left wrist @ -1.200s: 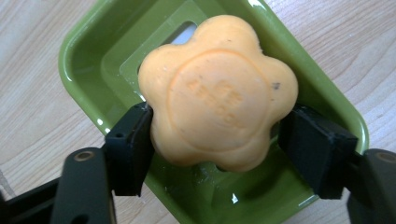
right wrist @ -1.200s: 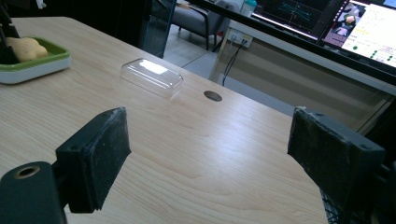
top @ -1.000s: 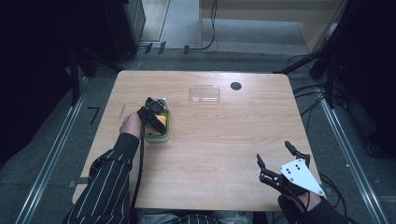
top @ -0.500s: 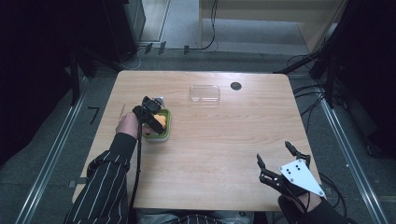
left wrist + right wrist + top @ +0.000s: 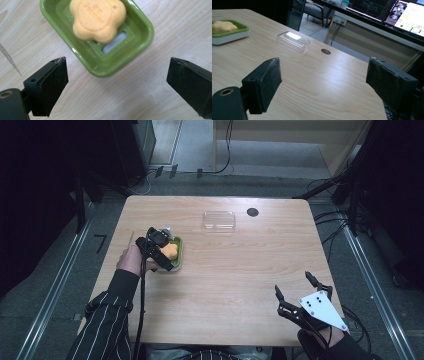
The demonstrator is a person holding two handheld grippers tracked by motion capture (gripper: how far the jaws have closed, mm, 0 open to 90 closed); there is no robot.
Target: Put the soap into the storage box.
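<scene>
An orange flower-shaped soap (image 5: 97, 17) lies in a green soap dish (image 5: 140, 27) on the wooden table's left half. My left gripper (image 5: 117, 72) hovers above the dish's near corner, and its jaws have just been opening. They stand wide apart with nothing between them. From above, the left gripper (image 5: 159, 251) sits over the dish (image 5: 179, 245) beside the soap (image 5: 170, 251). My right gripper (image 5: 292, 283) rests open at the table's front right, holding nothing. In its own view, the right gripper (image 5: 325, 72) faces the bare tabletop.
A clear plastic lid (image 5: 219, 219) lies at the back middle of the table, with a dark round hole (image 5: 252, 212) to its right. The right gripper view shows the lid (image 5: 293, 41), the hole (image 5: 326, 51) and the dish (image 5: 232, 33) far left. Monitors stand beyond the table.
My left gripper has lifted off the dish and drawn back a little toward the person, so more of the soap shows. The right gripper has stayed still.
</scene>
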